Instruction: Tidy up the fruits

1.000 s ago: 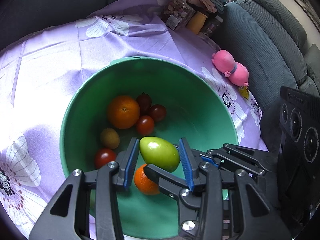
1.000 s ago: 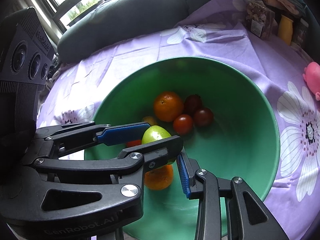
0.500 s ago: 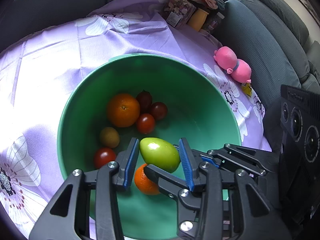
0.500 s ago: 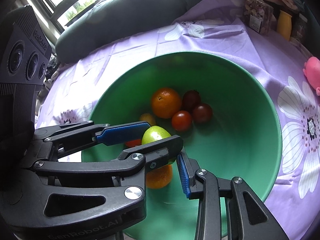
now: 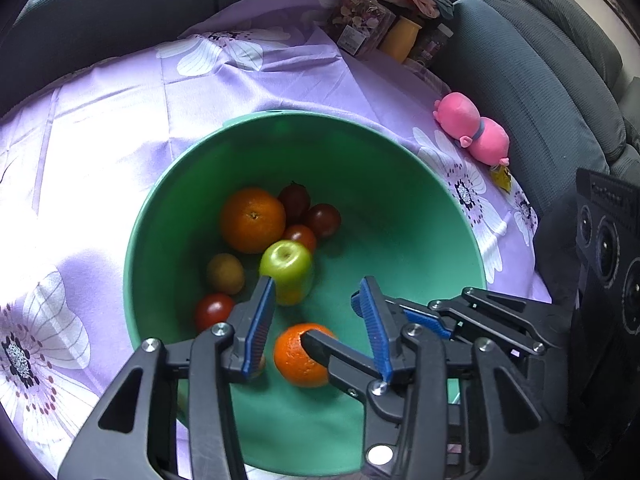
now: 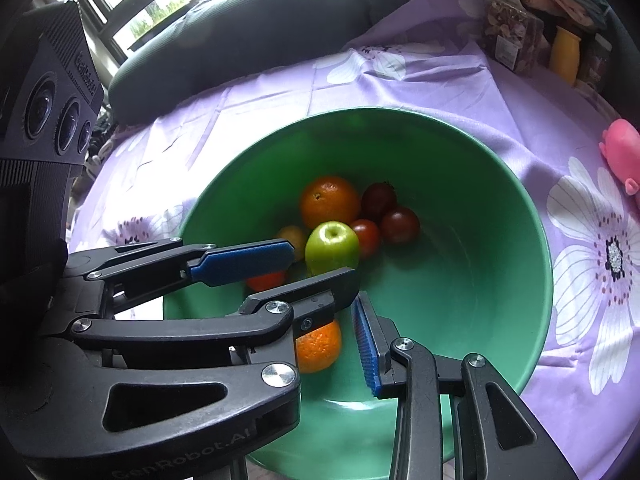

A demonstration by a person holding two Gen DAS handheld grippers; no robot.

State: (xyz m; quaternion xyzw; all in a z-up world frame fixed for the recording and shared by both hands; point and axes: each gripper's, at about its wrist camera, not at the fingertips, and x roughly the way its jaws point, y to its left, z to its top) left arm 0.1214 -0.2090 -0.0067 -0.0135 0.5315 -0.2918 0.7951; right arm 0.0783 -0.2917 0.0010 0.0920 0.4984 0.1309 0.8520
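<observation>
A green apple (image 5: 286, 266) (image 6: 332, 246) lies stem up in the green bowl (image 5: 400, 220), against a red tomato (image 5: 300, 236) and a large orange (image 5: 252, 220). My left gripper (image 5: 318, 280) hovers over the bowl's near side. Its jaws are opening and nothing is between them; the apple rests just beyond and below its left fingertip. A small orange (image 5: 298, 356) (image 6: 320, 344) sits under the fingers. My right gripper (image 6: 336, 320) stands slightly open and holds nothing. Its fingers cross those of the left gripper. Two dark tomatoes (image 5: 324, 220), another red tomato (image 5: 214, 312) and a brownish fruit (image 5: 225, 274) are also in the bowl.
The bowl stands on a purple flowered cloth (image 5: 120, 120). A pink plush toy (image 5: 472, 132) lies at the cloth's right edge. Packets and a yellow bottle (image 5: 400, 36) stand at the back. A grey sofa (image 5: 540, 80) borders the right side.
The green apple has left the left gripper's pads and dropped into the bowl beside the tomatoes. The left jaws have widened. The right gripper has kept still.
</observation>
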